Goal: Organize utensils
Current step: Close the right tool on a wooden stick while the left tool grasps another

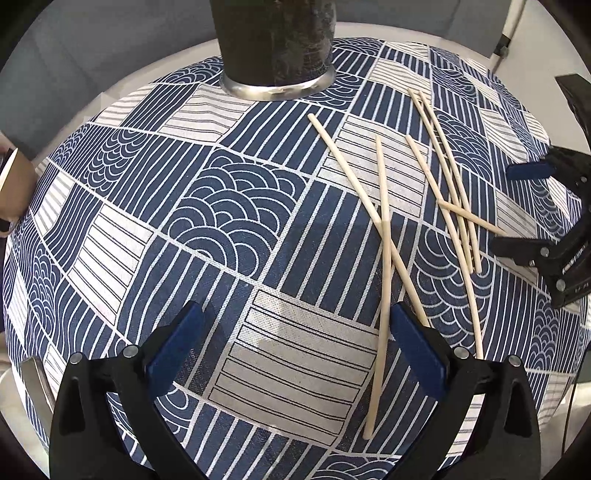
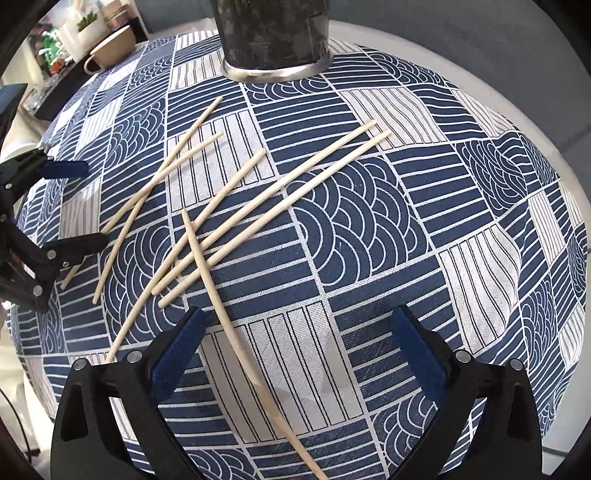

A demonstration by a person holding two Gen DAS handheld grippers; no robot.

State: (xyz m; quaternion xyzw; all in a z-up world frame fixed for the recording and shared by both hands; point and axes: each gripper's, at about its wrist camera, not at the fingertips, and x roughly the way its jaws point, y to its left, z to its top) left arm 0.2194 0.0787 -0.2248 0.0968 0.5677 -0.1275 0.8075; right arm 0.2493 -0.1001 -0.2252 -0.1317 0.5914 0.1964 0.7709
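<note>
I judge the job barely started: every chopstick I can find lies loose on the patterned tablecloth (image 2: 369, 229), and none stands in the holder as far as I can see. From the right wrist camera I count six chopsticks (image 2: 236, 206), scattered in a crossed heap toward the left half of the worktop. Two of them (image 2: 147, 192) lie apart from the rest, nearer the left edge; three run roughly parallel on a diagonal, and one (image 2: 218, 299) lies across that group, its near end passing under my right claw.

The only container that matters is the dark cylindrical holder (image 2: 273, 33) with a metal base ring, upright at the far edge of the worktop, well apart from the heap. Its mouth is out of frame in both views, so I cannot tell what it holds. A beige cup (image 2: 110, 51) sits off the far left corner on another surface; its inside is hidden too.

My right claw (image 2: 295, 343) stands wide apart above the cloth, with the crossing chopstick between its fingers but not pinched. My left claw (image 1: 295, 343) is also apart and empty, pointed down near the pair at the left.

What is left, I reckon, is everything: gather each chopstick and drop it in the holder.
</note>
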